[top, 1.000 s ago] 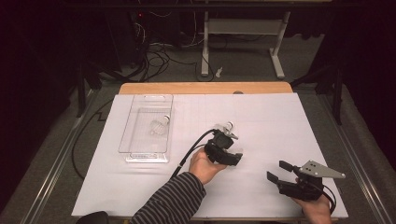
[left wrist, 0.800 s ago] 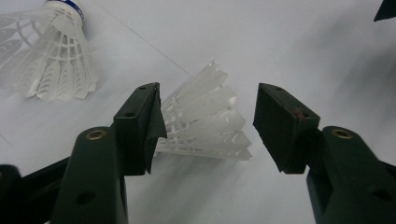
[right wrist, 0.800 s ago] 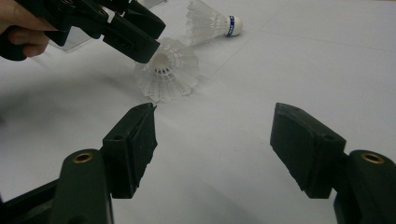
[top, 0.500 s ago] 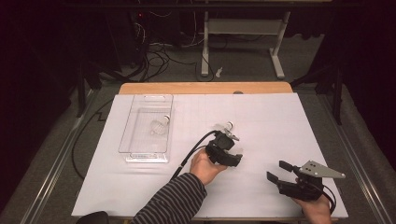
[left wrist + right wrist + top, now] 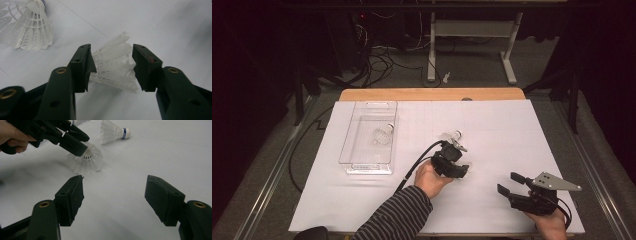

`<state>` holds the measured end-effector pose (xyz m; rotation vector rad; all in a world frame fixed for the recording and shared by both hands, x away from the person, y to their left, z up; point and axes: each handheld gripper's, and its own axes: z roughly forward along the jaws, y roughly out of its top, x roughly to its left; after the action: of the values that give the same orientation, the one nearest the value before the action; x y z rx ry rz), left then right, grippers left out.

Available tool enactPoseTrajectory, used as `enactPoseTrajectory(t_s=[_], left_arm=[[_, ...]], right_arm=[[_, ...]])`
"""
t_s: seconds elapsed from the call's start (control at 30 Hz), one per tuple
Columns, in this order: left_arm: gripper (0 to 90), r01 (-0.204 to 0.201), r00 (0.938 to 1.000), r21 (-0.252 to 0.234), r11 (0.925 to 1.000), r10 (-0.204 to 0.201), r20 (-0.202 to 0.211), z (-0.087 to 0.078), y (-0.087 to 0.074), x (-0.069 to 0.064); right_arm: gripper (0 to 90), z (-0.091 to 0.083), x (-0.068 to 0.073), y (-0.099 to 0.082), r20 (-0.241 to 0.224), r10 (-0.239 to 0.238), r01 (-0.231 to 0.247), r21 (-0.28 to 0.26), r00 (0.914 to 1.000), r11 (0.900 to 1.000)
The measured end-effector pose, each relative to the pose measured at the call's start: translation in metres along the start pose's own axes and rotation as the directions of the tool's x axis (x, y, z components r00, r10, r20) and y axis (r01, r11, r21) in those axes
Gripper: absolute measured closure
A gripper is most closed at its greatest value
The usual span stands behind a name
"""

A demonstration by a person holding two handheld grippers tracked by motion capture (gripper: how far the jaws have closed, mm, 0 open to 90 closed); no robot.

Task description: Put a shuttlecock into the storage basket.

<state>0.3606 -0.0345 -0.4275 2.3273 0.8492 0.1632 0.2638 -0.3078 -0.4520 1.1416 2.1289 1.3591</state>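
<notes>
My left gripper [image 5: 460, 171] is near the middle of the white table sheet, tilted down over a white plastic shuttlecock [image 5: 115, 67]. Its jaws have just been closing, and both pads now touch the shuttlecock's skirt from either side. From the right gripper view that shuttlecock [image 5: 88, 160] rests on the sheet under the left gripper [image 5: 75, 142]. A second shuttlecock [image 5: 454, 136] with a blue-banded cork lies just beyond, on its side. My right gripper [image 5: 508, 182] sits at the near right, open, with nothing between its jaws [image 5: 115, 192].
A clear plastic tray [image 5: 357, 160] stands at the left of the sheet, with one shuttlecock [image 5: 383, 134] inside. The left gripper's black cable [image 5: 419, 157] loops beside the tray. The wooden table edge [image 5: 432, 94] runs along the far side.
</notes>
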Motion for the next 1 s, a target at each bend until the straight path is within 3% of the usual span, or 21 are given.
enactPoseTrajectory(t_s=[0.27,0.67,0.7,0.73,1.0], left_arm=[[62.7,-0.025,0.9997,-0.014,0.9996,0.025,-0.003,-0.003,-0.002,-0.0007],[73.2,-0.059,0.9982,0.007,0.9982,0.059,-0.013,-0.0037,-0.0033,-0.0006],[74.1,-0.063,0.998,0.0,0.998,0.063,0.002,-0.0046,-0.0034,0.0001],[79.3,-0.065,0.9979,-0.001,0.9979,0.065,-0.009,-0.0059,-0.0031,-0.0008],[85.0,-0.084,0.9959,0.001,0.9965,0.084,-0.034,-0.01,-0.0036,0.0002]], right_arm=[[31.7,0.0003,0.0001,0.0,-0.001,-0.002,0.002,0.001,1.0,1.0],[31.6,0.0008,0.0001,0.0,-0.006,0.0,0.0,0.003,1.0,1.0],[31.6,0.0007,0.0001,0.0,-0.006,-0.001,0.001,0.002,1.0,1.0],[31.7,0.0006,0.0001,0.0,-0.006,0.0,0.0,0.002,1.0,1.0],[31.6,0.0008,0.0001,0.0,-0.006,0.0,0.0,0.003,1.0,1.0]])
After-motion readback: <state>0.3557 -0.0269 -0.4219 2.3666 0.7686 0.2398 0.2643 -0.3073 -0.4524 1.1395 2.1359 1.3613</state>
